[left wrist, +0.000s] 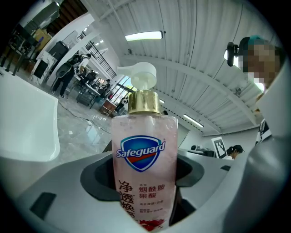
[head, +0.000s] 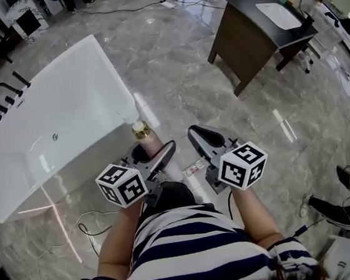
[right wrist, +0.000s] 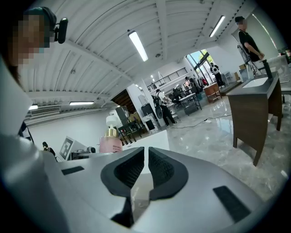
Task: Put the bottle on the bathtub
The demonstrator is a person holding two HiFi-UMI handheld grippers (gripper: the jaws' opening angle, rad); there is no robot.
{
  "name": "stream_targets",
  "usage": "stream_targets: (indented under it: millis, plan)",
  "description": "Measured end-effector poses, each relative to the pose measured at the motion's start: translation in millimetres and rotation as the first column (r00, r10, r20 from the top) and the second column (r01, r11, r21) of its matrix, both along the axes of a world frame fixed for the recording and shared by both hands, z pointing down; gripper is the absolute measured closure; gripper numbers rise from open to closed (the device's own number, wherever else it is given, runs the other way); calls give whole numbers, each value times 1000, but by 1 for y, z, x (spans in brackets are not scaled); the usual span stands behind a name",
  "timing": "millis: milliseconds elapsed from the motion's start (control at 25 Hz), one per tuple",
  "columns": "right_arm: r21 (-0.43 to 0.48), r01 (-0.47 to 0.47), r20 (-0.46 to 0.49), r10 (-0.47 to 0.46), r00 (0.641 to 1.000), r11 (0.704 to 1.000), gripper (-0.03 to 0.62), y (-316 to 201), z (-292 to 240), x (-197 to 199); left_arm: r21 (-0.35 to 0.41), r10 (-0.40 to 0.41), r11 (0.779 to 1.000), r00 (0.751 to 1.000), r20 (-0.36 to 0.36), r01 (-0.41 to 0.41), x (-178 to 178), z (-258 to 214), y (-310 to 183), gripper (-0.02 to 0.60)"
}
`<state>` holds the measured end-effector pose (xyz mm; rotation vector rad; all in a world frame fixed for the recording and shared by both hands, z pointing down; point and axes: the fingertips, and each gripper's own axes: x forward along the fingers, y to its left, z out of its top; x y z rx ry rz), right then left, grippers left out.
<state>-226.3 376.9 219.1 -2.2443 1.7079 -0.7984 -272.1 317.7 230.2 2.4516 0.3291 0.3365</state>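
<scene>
A pink soap bottle (head: 149, 143) with a gold collar and a white pump stands upright between the jaws of my left gripper (head: 154, 158), just off the near corner of the white bathtub (head: 66, 117). In the left gripper view the bottle (left wrist: 144, 159) fills the gap and both pads press on its sides, so the left gripper (left wrist: 144, 177) is shut on it. The tub's rim (left wrist: 27, 132) shows at the left. My right gripper (head: 201, 141) is beside it on the right, shut and empty (right wrist: 146, 166). From there the bottle (right wrist: 110, 143) appears at the left.
A dark vanity cabinet (head: 248, 40) with a white basin stands at the far right. A black faucet (head: 7, 96) sits at the tub's far end. Cables (head: 88, 228) trail on the marble floor near my feet. People stand in the background.
</scene>
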Motion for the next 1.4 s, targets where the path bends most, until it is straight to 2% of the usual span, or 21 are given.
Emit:
stream_targets:
  millis: [320, 640, 880, 1120, 1400]
  plan:
    - [19, 27, -19, -27, 999, 999, 565, -55, -13, 66, 26, 4, 1000, 1000, -1, -4, 55, 2, -42, 264]
    - [83, 56, -34, -53, 998, 995, 565, -119, -31, 113, 33, 15, 999, 1000, 1, -16, 105, 9, -94, 264]
    - [107, 95, -44, -90, 995, 990, 565, -146, -40, 145, 34, 7, 999, 1000, -2, -7, 135, 10, -109, 264]
    - [91, 142, -30, -140, 990, 986, 565, -170, -31, 193, 47, -53, 997, 999, -1, 53, 175, 12, -133, 264]
    - [73, 256, -22, -255, 967, 964, 565, -175, -24, 258, 65, -201, 977, 979, -33, 203, 219, 6, -150, 264]
